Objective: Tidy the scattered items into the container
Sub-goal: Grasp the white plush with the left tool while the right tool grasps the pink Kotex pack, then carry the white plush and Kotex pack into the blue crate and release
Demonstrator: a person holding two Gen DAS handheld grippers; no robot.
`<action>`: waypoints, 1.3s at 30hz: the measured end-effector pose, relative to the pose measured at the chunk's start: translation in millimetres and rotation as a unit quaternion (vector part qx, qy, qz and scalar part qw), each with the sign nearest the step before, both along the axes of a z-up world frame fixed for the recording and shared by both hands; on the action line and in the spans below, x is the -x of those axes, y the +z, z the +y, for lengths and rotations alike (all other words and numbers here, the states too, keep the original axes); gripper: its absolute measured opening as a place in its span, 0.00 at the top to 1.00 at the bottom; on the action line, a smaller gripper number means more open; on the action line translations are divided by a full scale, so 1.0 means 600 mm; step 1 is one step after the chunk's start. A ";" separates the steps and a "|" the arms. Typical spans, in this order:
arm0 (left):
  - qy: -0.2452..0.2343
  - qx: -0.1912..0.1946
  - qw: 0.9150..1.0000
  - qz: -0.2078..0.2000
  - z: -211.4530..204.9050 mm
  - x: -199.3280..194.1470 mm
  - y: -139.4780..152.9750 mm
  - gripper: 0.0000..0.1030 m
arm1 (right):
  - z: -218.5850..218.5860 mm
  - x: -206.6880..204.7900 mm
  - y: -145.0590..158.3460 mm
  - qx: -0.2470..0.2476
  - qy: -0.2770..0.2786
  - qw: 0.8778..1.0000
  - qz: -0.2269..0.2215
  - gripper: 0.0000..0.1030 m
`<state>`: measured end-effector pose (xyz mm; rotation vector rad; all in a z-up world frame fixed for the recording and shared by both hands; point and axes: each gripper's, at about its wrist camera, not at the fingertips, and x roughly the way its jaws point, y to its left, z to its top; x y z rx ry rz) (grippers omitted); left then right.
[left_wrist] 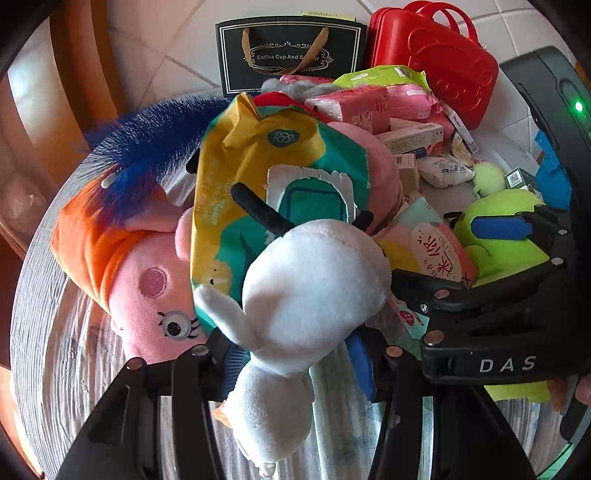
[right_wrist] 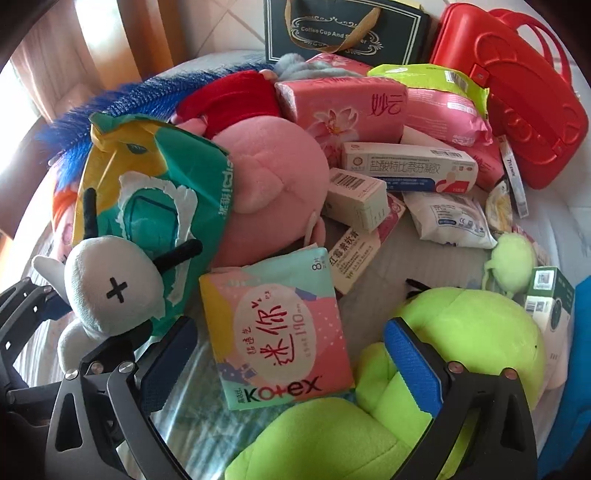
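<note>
1. Between the left gripper's (left_wrist: 295, 354) blue-padded fingers, a white plush toy with black antennae and a stitched cross on its head (left_wrist: 314, 288) is being pinched low on its soft body, with the head lolling forward over the pile. The pads are biting compressible stuffing, so I judge the toy could slide out if the hand swings fast.
2. Just beside that toy, a yellow-and-green plastic wipes pack with a torn flap (left_wrist: 258, 177) is leaning against the plush head; a lift could drag it or tip it off the heap.
3. Over on the right, the right gripper (right_wrist: 291, 354) is standing wide with nothing between its pads, one finger hovering over a pink Kotex pad packet (right_wrist: 280, 328) and the other resting against a lime-green plush toy (right_wrist: 480, 332). Which one it is aiming for I cannot tell; closing here might catch both, or only an edge of the flat packet.
4. Both grippers are working close together, so a collision looks possible.
5. Beyond them, a pink plush pig (right_wrist: 266, 192), pink tissue packs (right_wrist: 343, 107) and small white medicine boxes (right_wrist: 406, 166) are lying heaped across the round surface (left_wrist: 48, 295), easily nudged towards its edge.
6. Past the far edge, a red plastic carry case (right_wrist: 517, 110) and a black gift bag (right_wrist: 343, 29) are standing; which serves as the container is unclear, and everything is still outside both.
</note>
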<state>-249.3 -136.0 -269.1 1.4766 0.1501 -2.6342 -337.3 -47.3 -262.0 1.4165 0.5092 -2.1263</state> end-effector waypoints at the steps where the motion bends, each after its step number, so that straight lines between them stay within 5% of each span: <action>1: 0.002 0.003 1.000 0.000 -0.001 0.001 -0.002 0.53 | -0.002 0.003 -0.004 -0.001 0.003 1.000 -0.006 0.01; 2: 0.001 0.006 1.000 0.000 -0.001 0.002 -0.002 0.53 | -0.004 0.006 -0.009 -0.002 0.006 1.000 -0.012 0.03; 4: -0.003 0.008 1.000 0.001 0.002 0.003 0.001 0.53 | -0.009 0.009 -0.016 -0.010 0.010 1.000 -0.016 0.28; 5: -0.005 0.011 1.000 0.000 0.003 0.003 0.002 0.53 | -0.014 0.008 -0.020 -0.011 0.014 1.000 -0.021 0.32; 12: -0.014 0.010 0.999 0.028 -0.002 -0.025 0.051 0.54 | 0.013 -0.022 0.039 0.032 -0.011 0.999 0.003 0.34; 19: -0.028 0.013 0.996 0.087 -0.003 -0.073 0.153 0.54 | 0.052 -0.085 0.177 0.088 -0.042 0.992 0.074 0.34; 31: -0.105 -0.001 0.976 0.190 0.069 -0.160 0.330 0.53 | 0.166 -0.254 0.420 0.118 -0.143 0.957 0.224 0.34; 39: -0.156 -0.005 0.963 0.221 0.179 -0.195 0.397 0.53 | 0.292 -0.346 0.502 0.119 -0.206 0.930 0.281 0.34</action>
